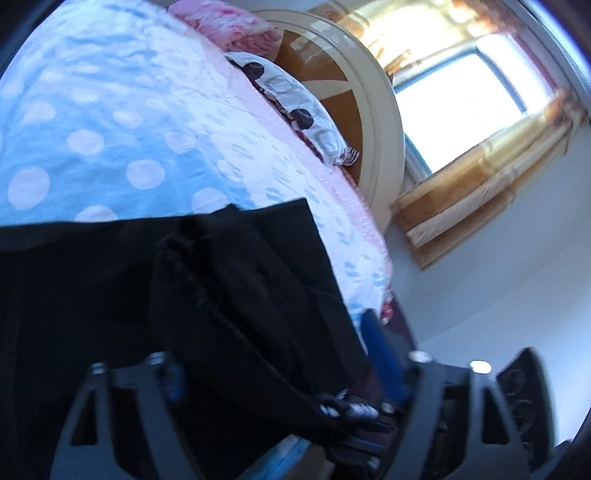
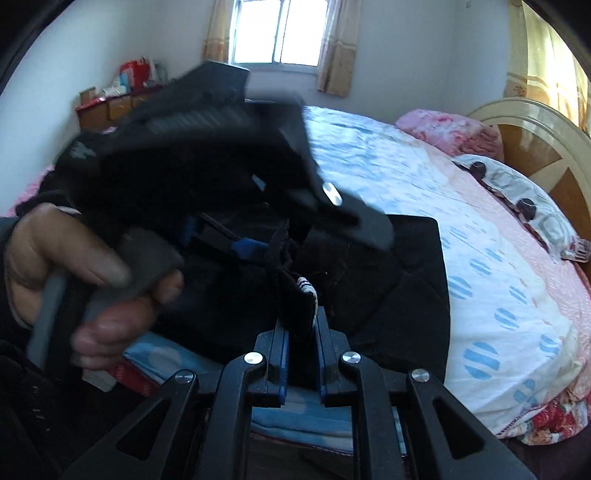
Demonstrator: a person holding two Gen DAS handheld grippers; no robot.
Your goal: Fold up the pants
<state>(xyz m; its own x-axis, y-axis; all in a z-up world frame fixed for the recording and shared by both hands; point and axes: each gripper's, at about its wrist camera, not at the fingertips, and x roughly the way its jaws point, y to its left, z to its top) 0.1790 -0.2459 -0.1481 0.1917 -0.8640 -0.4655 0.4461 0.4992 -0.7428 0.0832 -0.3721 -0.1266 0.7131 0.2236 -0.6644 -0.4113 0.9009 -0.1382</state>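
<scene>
The black pants [image 2: 399, 266] lie partly folded at the near edge of the bed [image 2: 406, 162]. My right gripper [image 2: 301, 328] is shut on a black edge of the pants that carries a white striped label [image 2: 308, 290]. My left gripper [image 2: 236, 247], held in a hand [image 2: 55, 266], crosses the right wrist view just above and left of it. In the left wrist view the black pants [image 1: 240, 288] fill the space between the fingers of the left gripper [image 1: 280, 354]; its blue pad [image 1: 380, 343] shows on the right. The cloth hides its fingertips.
The bed has a blue dotted cover [image 1: 92, 122] and a white and pink quilt [image 2: 498, 295]. A patterned pillow [image 1: 306, 107] and a pink blanket [image 2: 450, 129] lie by the round headboard [image 1: 384, 122]. A window [image 2: 280, 33] and a cluttered wooden cabinet [image 2: 114, 103] stand beyond.
</scene>
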